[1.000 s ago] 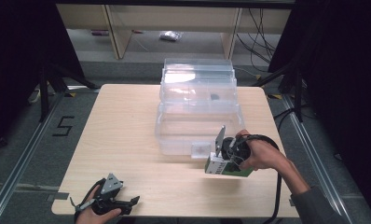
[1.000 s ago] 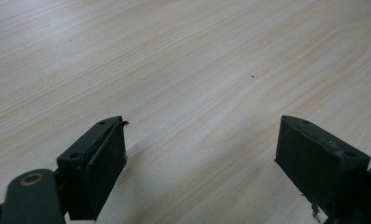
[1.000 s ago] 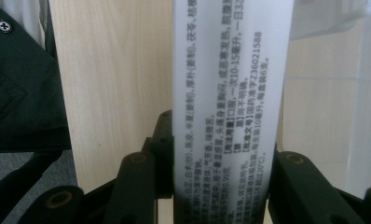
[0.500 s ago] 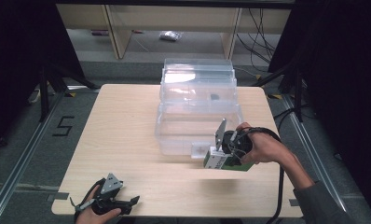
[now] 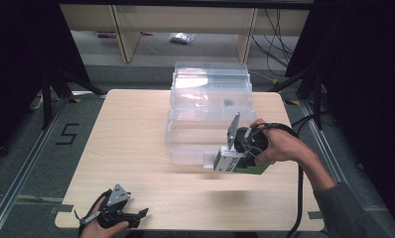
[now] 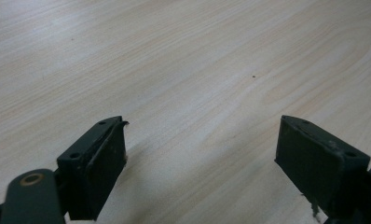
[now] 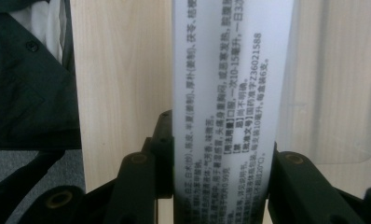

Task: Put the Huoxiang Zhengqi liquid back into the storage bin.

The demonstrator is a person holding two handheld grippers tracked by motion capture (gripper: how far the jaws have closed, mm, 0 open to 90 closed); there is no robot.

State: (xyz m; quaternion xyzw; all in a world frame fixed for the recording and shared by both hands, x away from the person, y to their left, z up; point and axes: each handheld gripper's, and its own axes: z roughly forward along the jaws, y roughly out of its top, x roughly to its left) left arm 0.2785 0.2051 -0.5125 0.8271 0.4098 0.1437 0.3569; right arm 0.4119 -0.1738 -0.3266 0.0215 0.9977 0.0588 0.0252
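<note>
high view: right gripper held above the wooden table at the near right, just in front of the clear plastic bins. it carries a small box, green and white, which sticks out sideways to the left from the person's right hand. the grey plate on top of the gripper stands up beside the hand. a black cable trails down past the forearm off the table edge. left gripper lies low at the near left corner of the table, in the left hand, well apart from the box and the bins. the bins are stacked in the table's middle and far part, with a small dark thing inside the upper one, too small to tell.

left gripper view: jaws stand wide apart, nothing between them, bare wood grain of the table under and ahead.

right gripper view: jaws closed tight on the box, one on each side of it. the white face with small black printed text runs up the middle of the frame. table wood behind it, clear bin wall at the right, dark clothing at the left.
</note>
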